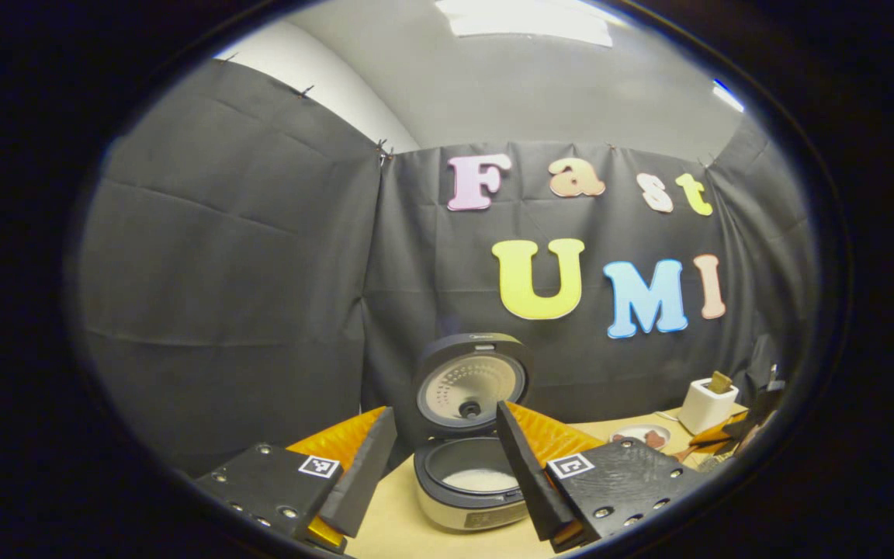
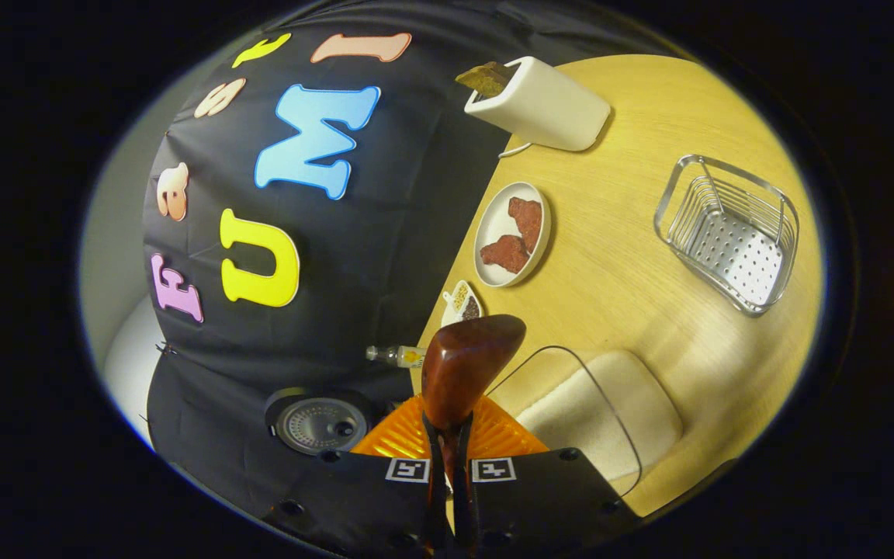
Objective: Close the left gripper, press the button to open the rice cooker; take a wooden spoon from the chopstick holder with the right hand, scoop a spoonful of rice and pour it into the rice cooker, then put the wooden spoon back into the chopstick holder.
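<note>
Rice cooker (image 1: 469, 435) lid up; left gripper (image 1: 447, 466) jaws spread. Right gripper (image 2: 449, 458) pinches the wooden spoon (image 2: 466, 365) (bowl looks empty); scooping or returning remains.

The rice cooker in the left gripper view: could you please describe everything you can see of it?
The rice cooker stands on the light wooden table, in front of the black cloth wall, with its round lid swung up and back, nearly upright. The lid's inner face is a pale perforated metal disc with a dark knob at its centre. The body looks silvery below a dark rim, and something white lies in the inner pot. The left tongs stand open on either side of it, apart from it.
</note>
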